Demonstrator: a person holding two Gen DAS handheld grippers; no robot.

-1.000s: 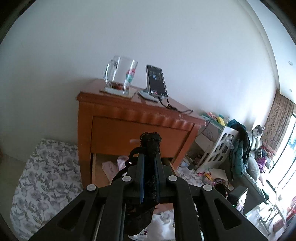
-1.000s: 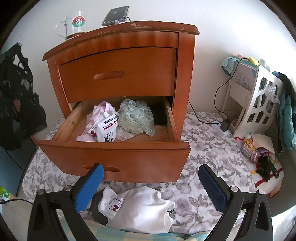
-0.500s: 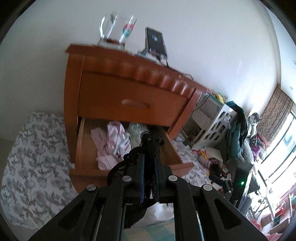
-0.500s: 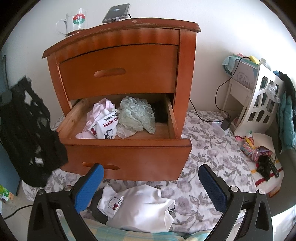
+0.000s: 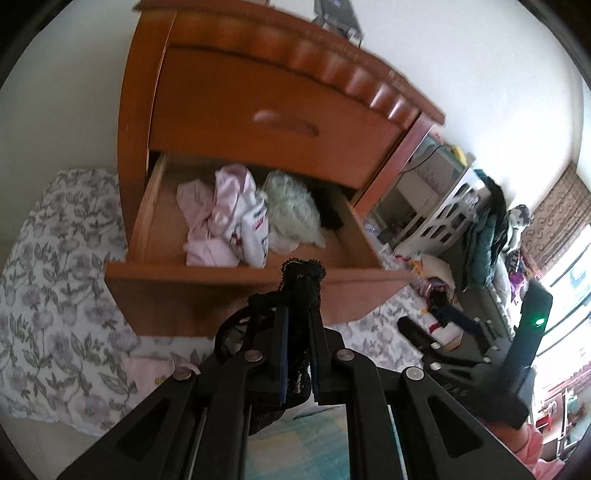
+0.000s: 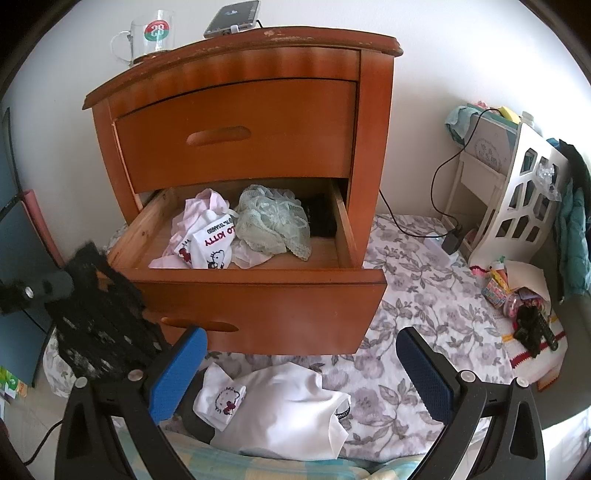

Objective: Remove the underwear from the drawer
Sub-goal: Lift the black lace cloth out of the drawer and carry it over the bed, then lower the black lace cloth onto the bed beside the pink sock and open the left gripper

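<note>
My left gripper point(image 5: 298, 314) is shut on black lace underwear point(image 5: 302, 278), which bunches up past the fingertips and hangs below them. In the right wrist view the same black lace point(image 6: 99, 317) dangles at the left, in front of the corner of the open lower drawer point(image 6: 258, 284). The drawer holds pink-and-white Hello Kitty underwear point(image 6: 210, 243), a pale green lace piece point(image 6: 273, 221) and a dark item point(image 6: 321, 218) at the back right. My right gripper point(image 6: 301, 334) is open, low in front of the drawer, with nothing between its blue pads point(image 6: 177, 369).
A white Hello Kitty garment point(image 6: 284, 406) lies on the floral mat point(image 6: 424, 295) below the drawer. On the wooden nightstand point(image 6: 236, 122) stand a glass mug point(image 6: 151, 33) and a phone point(image 6: 232, 16). A white rack point(image 6: 517, 199), a cable and small clutter sit at the right.
My left gripper has come down with the black lace, from level with the nightstand top to just in front of the open drawer. The right gripper has not moved.
</note>
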